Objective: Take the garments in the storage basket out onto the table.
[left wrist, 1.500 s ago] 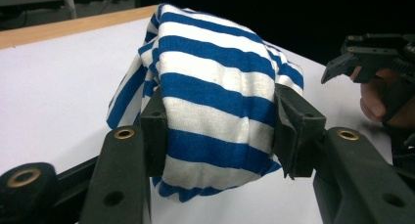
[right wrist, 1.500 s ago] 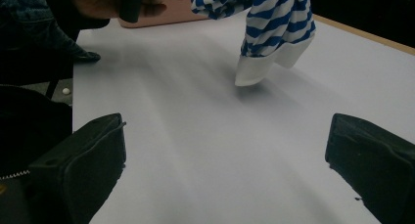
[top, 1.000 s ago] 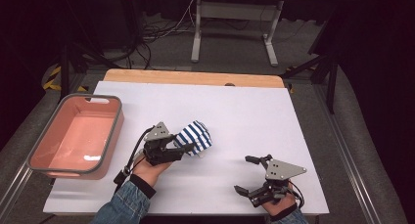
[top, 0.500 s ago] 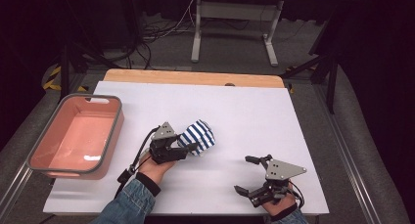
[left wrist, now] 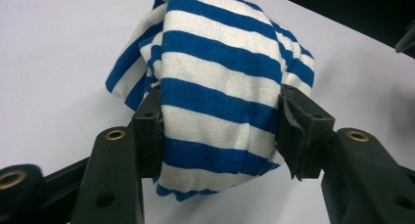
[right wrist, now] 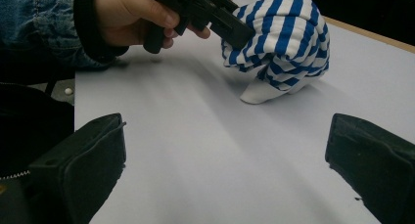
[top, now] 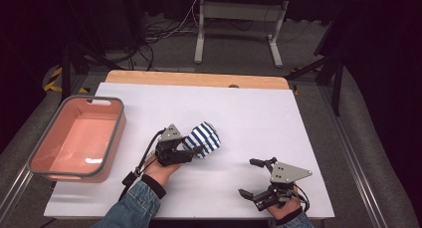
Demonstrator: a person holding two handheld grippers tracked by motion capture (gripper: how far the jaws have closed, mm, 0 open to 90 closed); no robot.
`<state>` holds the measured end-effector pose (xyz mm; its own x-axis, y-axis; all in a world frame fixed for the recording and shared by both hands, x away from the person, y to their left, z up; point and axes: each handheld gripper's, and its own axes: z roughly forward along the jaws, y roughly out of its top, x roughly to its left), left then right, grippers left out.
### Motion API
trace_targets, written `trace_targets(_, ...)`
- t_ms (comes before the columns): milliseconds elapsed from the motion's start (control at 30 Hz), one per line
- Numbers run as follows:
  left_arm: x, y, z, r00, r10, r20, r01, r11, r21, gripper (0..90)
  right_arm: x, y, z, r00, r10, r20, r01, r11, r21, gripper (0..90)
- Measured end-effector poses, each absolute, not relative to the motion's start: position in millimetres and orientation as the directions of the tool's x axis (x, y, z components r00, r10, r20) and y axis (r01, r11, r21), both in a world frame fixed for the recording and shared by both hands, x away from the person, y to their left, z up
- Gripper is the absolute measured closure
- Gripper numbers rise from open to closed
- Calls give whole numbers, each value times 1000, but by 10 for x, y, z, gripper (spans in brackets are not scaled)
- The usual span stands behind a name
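1. Step in hand, by the look of it: grasp made. Left gripper (top: 191, 151) fingers (left wrist: 147, 131) clamped on either side of the striped cloth bundle (left wrist: 220, 87), which sits mid-table (top: 259, 113).
2. Right gripper (top: 254, 178) idle near the front edge, fingers wide apart.
3. Next, likely: lift and carry left to the pink bin (top: 42, 158), keeping the squeeze firm.

Light comes from overhead: the white table (top: 259, 123) is bright and evenly lit, bkgd beyond it nearly black w/ detail lost. Small glare spot on the floor of the pink tub (top: 94, 161). High view soft, low-res, slightly grainy. Left gripper view: striped cloth (left wrist: 220, 87) sharp, knit texture visible, soft shadow under it. Right gripper view: near jaws blurred, out of focus; the hand (right wrist: 129, 13) and cloth (right wrist: 281, 40) fairly clear, faint shadows on table.
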<state>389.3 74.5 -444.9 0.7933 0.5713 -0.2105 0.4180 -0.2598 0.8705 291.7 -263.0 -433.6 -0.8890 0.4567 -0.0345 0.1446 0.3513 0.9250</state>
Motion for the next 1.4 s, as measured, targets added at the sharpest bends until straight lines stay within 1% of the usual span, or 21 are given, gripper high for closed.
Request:
trace_targets(200, 3896, 752, -4437, 788, 579, -210, 418, -251, 873, 381, 2918, -2630, -4337, -890, 455, -35, 144, 352, 925, 21)
trace_targets(267, 3901, 752, -4443, 784, 583, -214, 423, -250, 871, 339, 2918, -2630, -4338, -890, 454, -34, 144, 352, 925, 21)
trace_targets(367, 3903, 748, -4448, 786, 589, -189, 406, -260, 876, 233, 2918, -2629, -4339, -890, 455, -34, 145, 352, 925, 21)
trace_targets(433, 3898, 750, -4438, 789, 587, -181, 391, -253, 885, 182, 2919, -2631, -4338, -890, 454, -34, 144, 351, 925, 21)
trace_targets(600, 3891, 774, -4399, 788, 590, -178, 376, -231, 898, 107, 2918, -2632, -4337, -890, 454, -31, 145, 348, 926, 20)
trace_targets(667, 3890, 785, -4395, 796, 583, -162, 363, -247, 898, 85, 2917, -2633, -4336, -890, 454, -32, 144, 347, 927, 20)
trace_targets(733, 3880, 786, -4383, 798, 584, -148, 352, -252, 901, 73, 2917, -2635, -4336, -890, 456, -31, 145, 346, 927, 20)
trace_targets(833, 3867, 796, -4359, 800, 578, -164, 356, -236, 904, 51, 2918, -2634, -4336, -890, 455, -32, 144, 347, 927, 20)
trace_targets(1133, 3827, 836, -4258, 800, 578, -161, 344, -223, 912, 35, 2920, -2632, -4340, -891, 454, -32, 144, 350, 926, 20)
trace_targets(1400, 3767, 881, -4170, 821, 548, -161, 329, -225, 917, 33, 2919, -2631, -4340, -891, 453, -33, 144, 350, 925, 20)
